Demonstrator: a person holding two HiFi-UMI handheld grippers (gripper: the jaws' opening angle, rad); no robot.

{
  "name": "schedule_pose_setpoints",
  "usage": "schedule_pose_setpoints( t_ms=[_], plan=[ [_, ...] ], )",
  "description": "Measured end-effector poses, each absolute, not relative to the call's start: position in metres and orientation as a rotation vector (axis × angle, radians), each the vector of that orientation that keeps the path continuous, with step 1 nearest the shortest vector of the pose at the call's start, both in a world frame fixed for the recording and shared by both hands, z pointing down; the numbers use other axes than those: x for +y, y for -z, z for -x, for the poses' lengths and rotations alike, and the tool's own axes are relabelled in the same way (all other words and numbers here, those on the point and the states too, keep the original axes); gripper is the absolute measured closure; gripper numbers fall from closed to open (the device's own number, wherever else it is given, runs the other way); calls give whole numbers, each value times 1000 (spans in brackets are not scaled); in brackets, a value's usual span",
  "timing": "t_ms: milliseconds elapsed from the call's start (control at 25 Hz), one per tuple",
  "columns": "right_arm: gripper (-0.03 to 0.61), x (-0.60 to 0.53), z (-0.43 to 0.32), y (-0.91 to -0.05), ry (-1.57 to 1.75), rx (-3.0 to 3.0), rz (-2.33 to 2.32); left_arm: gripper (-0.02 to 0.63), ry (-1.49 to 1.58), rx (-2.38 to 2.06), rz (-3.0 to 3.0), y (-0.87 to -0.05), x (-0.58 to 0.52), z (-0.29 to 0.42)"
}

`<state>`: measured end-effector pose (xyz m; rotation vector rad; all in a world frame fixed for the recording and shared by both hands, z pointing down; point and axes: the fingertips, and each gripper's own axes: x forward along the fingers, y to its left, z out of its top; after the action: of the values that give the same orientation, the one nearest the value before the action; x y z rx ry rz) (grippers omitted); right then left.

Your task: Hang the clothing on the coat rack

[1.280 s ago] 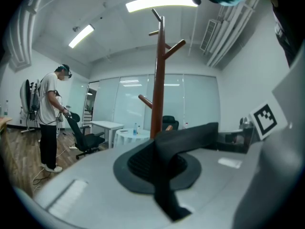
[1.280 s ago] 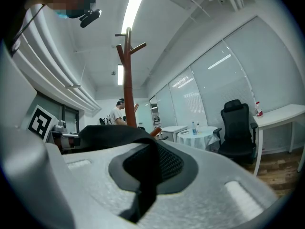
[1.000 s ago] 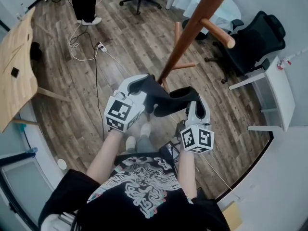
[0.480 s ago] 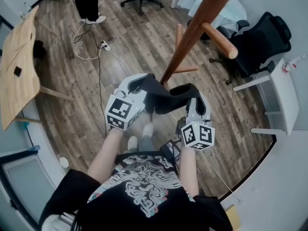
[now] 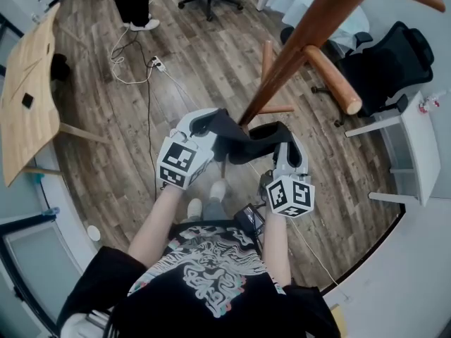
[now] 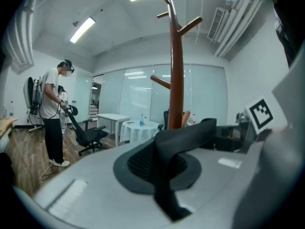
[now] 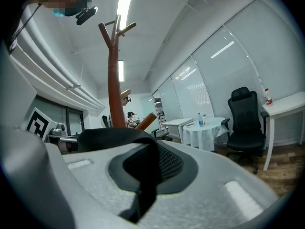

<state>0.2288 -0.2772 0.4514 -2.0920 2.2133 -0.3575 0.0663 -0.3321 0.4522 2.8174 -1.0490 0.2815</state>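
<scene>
Pinching dark clothing [image 5: 241, 144], left tongs [image 5: 204, 122] and right tongs [image 5: 287, 139] face the coat rack [image 5: 296, 51].

Clothing [image 5: 243, 143]: dark fabric, stretched between the left hand-held gripper [image 5: 199, 127] and right hand-held gripper [image 5: 287, 146], clamped at both ends. Coat rack [image 5: 310, 27]: upright reddish-brown wooden pole with angled pegs.

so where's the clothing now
Head view centre: dark grey fabric garment stretched between the left tool and right tool, near the brown wooden coat rack.
</scene>
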Motion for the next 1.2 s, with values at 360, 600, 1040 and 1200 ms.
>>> schedule_pose_setpoints(
  t_ms=[360,600,1040,1200],
  plan=[
    [566,-292,-231,-465,398,2221,2094,615,-302,-1038,-2801,-465,-344,-68],
    [566,-305,-232,-472,419,2233,2090,615,-332,-1017,-2780,-477,-352,-70],
    [566,-319,-235,-495,469,2252,2099,615,-348,-1009,-2741,-499,-365,-75],
    [566,-324,-239,-503,490,2257,2106,615,-366,-1005,-2721,-507,-368,-79]
  ],
)
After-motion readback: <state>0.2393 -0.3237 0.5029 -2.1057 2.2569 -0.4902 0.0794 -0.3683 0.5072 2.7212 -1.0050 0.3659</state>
